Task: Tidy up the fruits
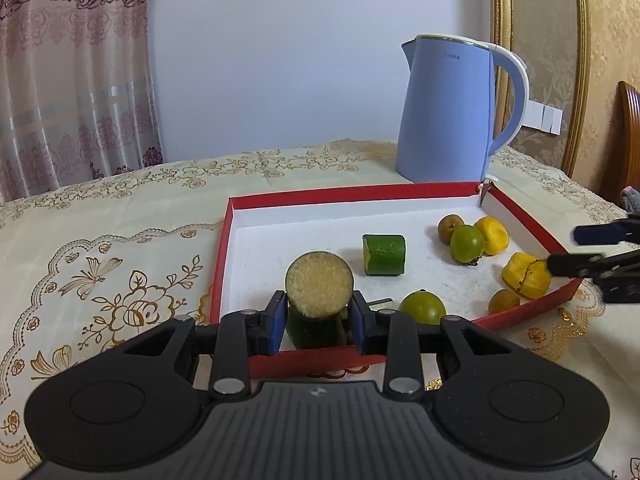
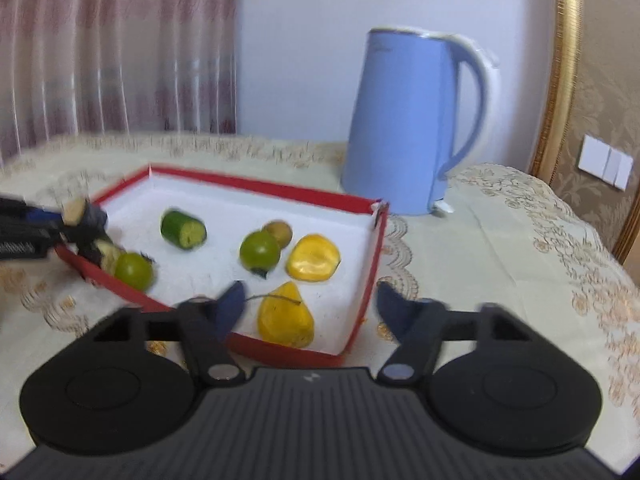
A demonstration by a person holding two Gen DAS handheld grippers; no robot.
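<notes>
My left gripper (image 1: 318, 316) is shut on a dark green cucumber chunk (image 1: 319, 288), its pale cut face towards the camera, over the near edge of the red tray (image 1: 352, 194). In the tray lie a second green cucumber piece (image 1: 384, 254), two green round fruits (image 1: 467, 243) (image 1: 423, 307), two small brown fruits (image 1: 450, 229) and yellow fruits (image 1: 493, 235). My right gripper (image 2: 312, 308) is open at the tray's near corner. A yellow stemmed fruit (image 2: 285, 316) lies between its fingers, untouched. From the right wrist view the left gripper (image 2: 80, 216) shows at the tray's left edge.
A tall blue electric kettle (image 1: 448, 112) stands just behind the tray's far right corner. The table carries a cream cloth with gold embroidery (image 1: 120, 280). A curtain hangs at the back left, and a gold-framed wall panel and a wooden chair back are on the right.
</notes>
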